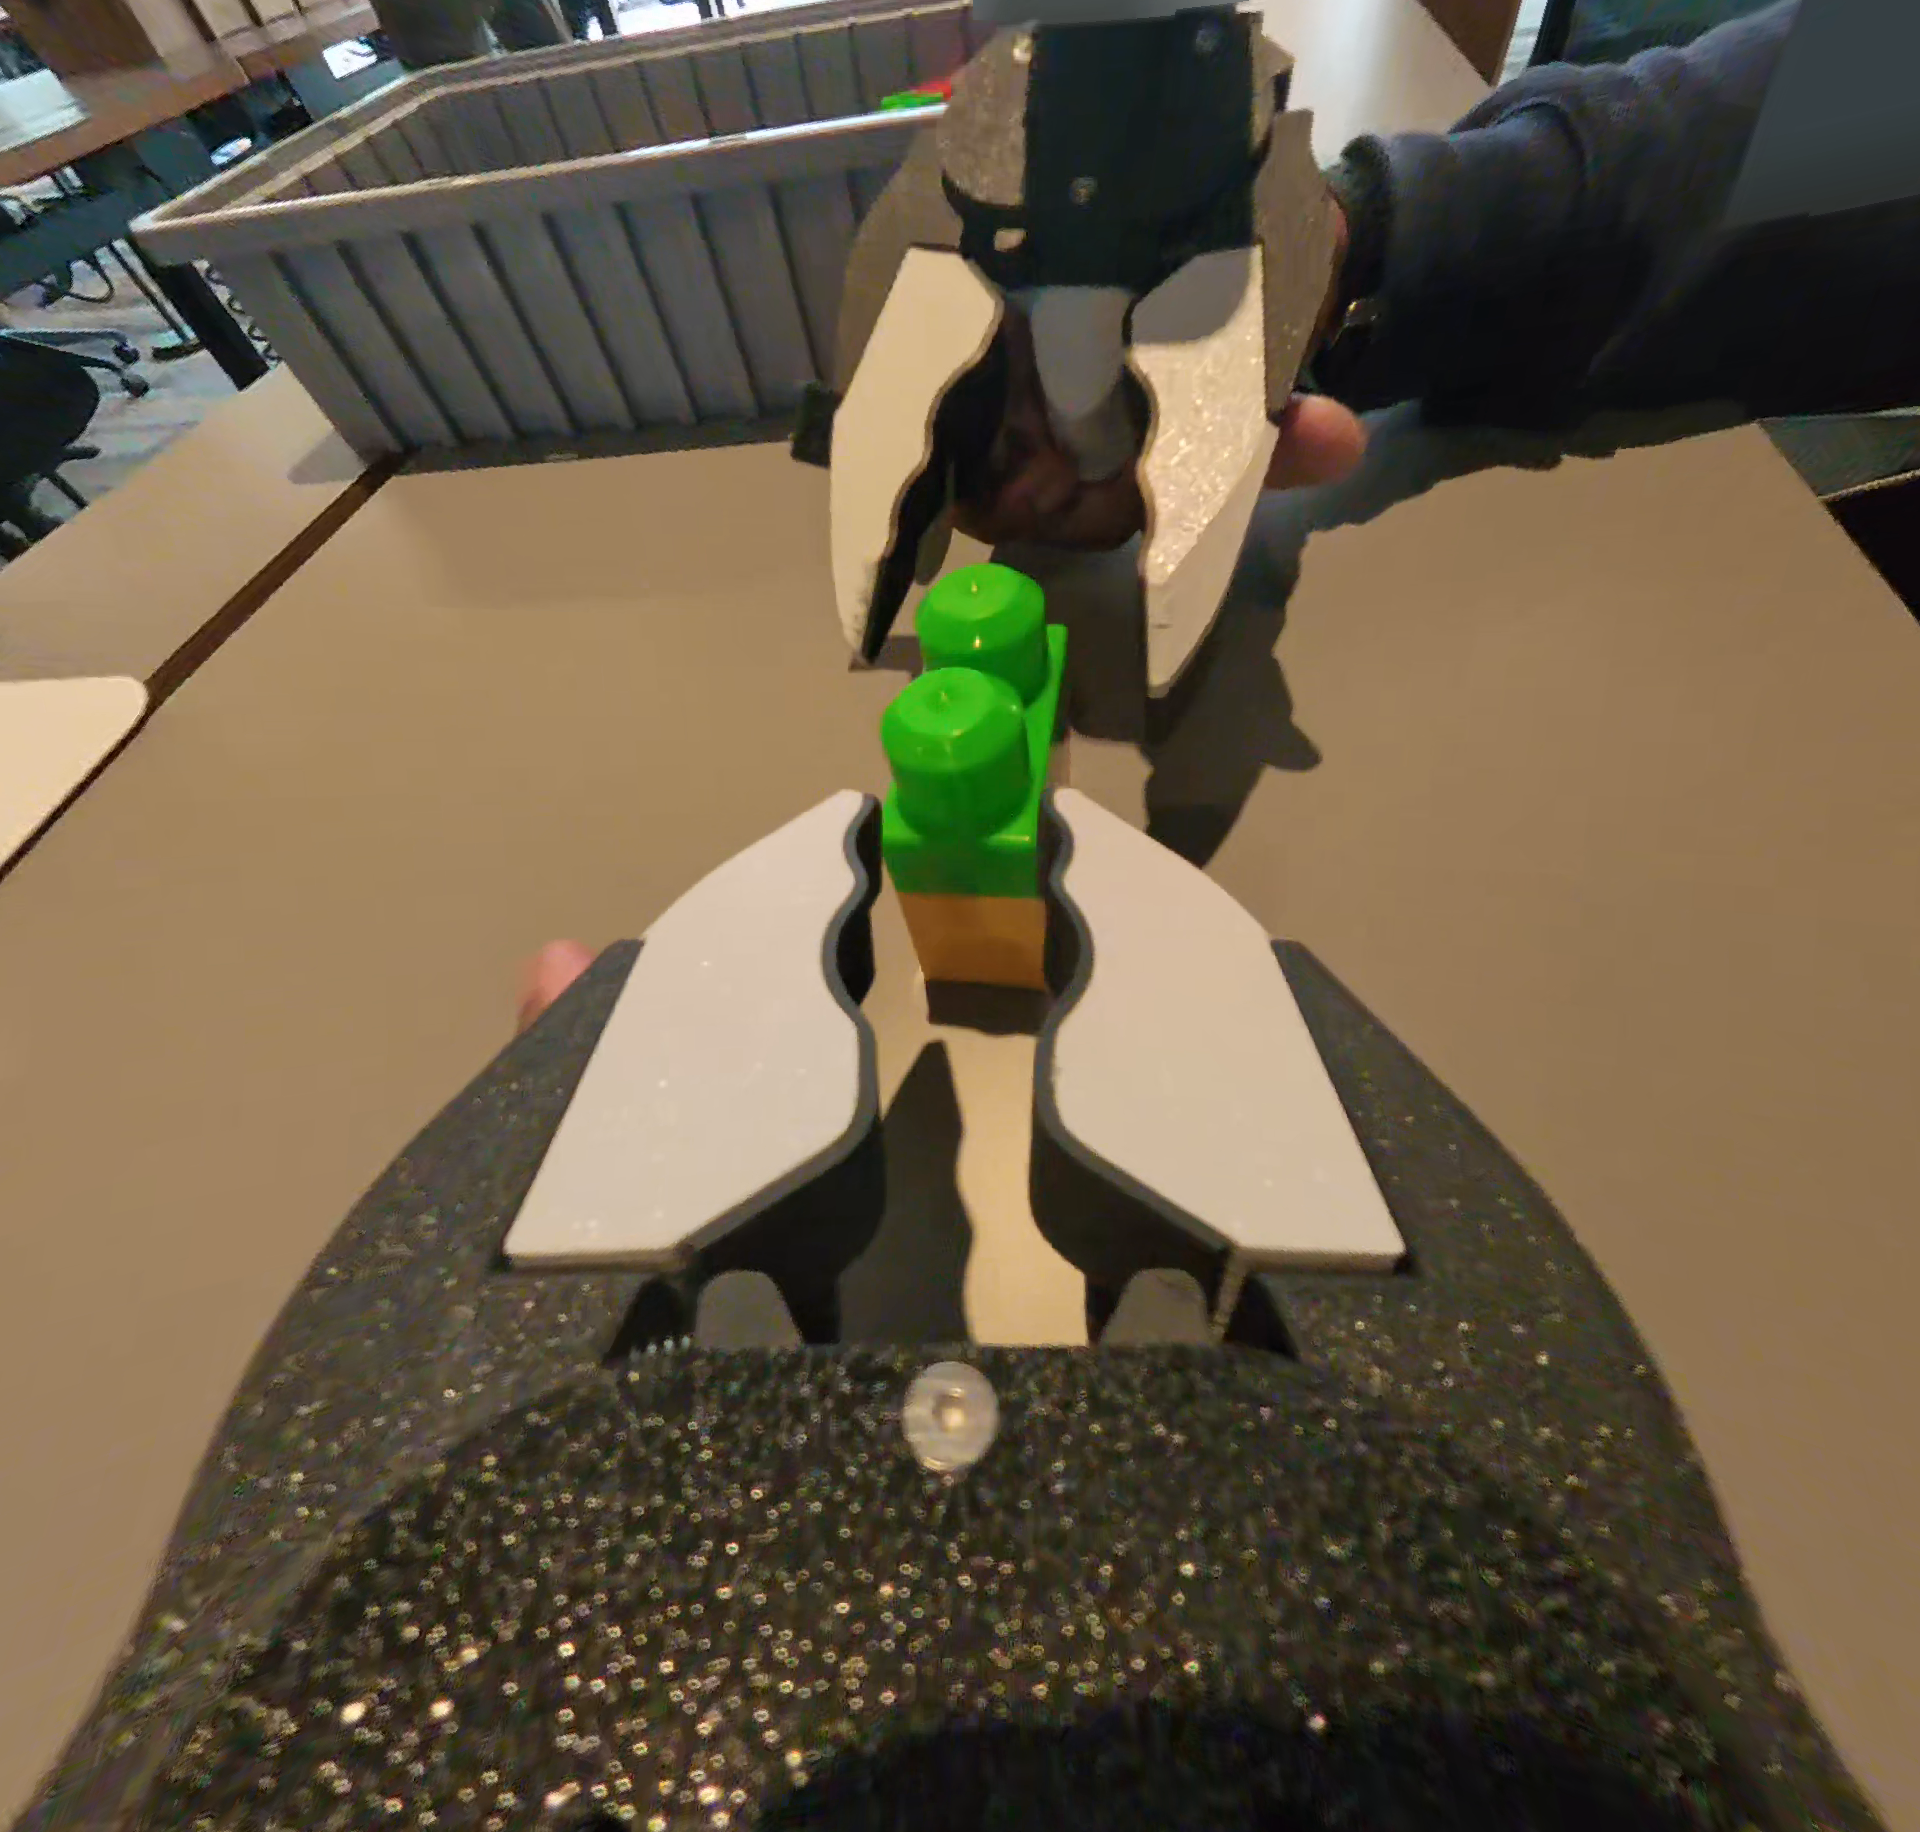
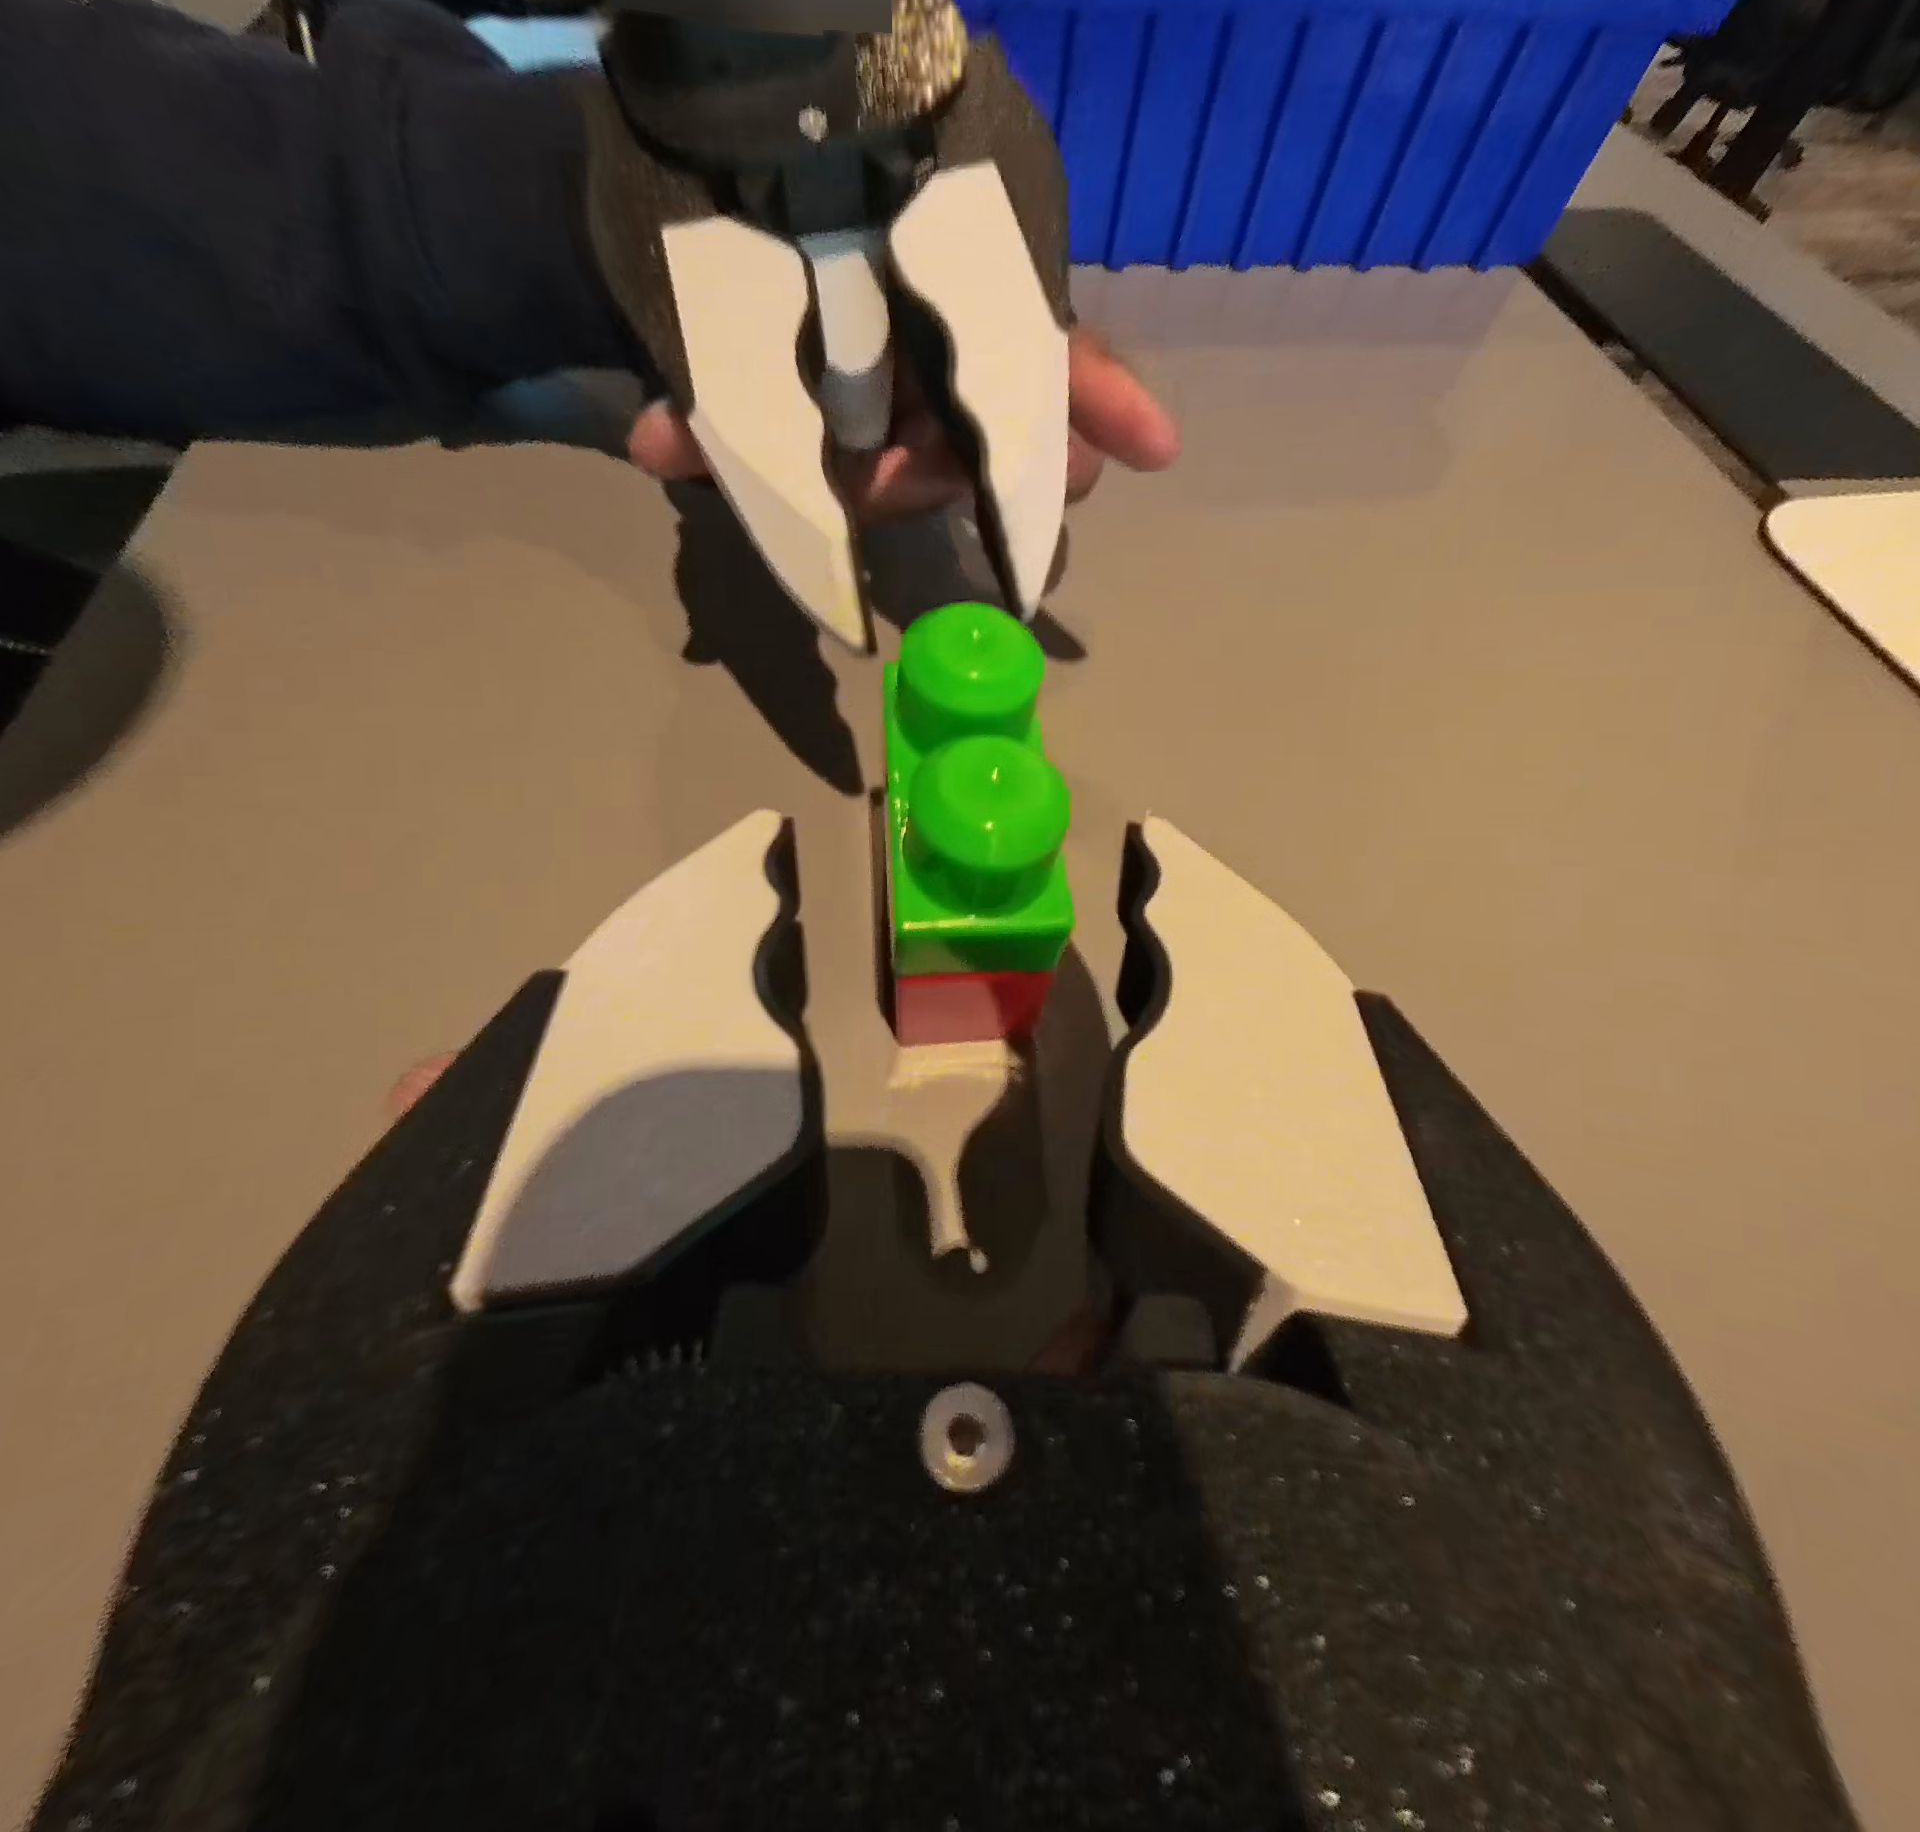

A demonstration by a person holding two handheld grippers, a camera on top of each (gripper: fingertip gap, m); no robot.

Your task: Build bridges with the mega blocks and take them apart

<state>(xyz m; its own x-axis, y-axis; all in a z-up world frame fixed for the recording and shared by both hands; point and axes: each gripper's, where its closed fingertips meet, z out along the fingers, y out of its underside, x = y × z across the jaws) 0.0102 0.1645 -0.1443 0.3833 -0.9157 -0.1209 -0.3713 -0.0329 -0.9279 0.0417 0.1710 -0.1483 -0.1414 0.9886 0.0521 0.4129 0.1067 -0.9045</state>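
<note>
A green two-stud block (image 1: 961, 743) lies as the span of a small bridge on the beige table (image 1: 520, 743). Its near end in the left wrist view rests on a yellow block (image 1: 977, 941). In the right wrist view the green block (image 2: 977, 847) rests on a red block (image 2: 956, 1013). My left gripper (image 1: 961, 811) is closed against the sides of the green block at the yellow end, and it also shows in the right wrist view (image 2: 940, 629). My right gripper (image 2: 961, 826) is open and straddles the red end with gaps on both sides. It also shows in the left wrist view (image 1: 1013, 665).
A grey ribbed bin (image 1: 468, 255) stands at the table's far edge in the left wrist view. A blue ribbed bin (image 2: 1299, 120) stands at the opposite edge. A white board (image 2: 1849, 556) lies beside the table seam. A person's sleeves and hands hold both grippers. My right fingertips sit around 4 cm from my left ones.
</note>
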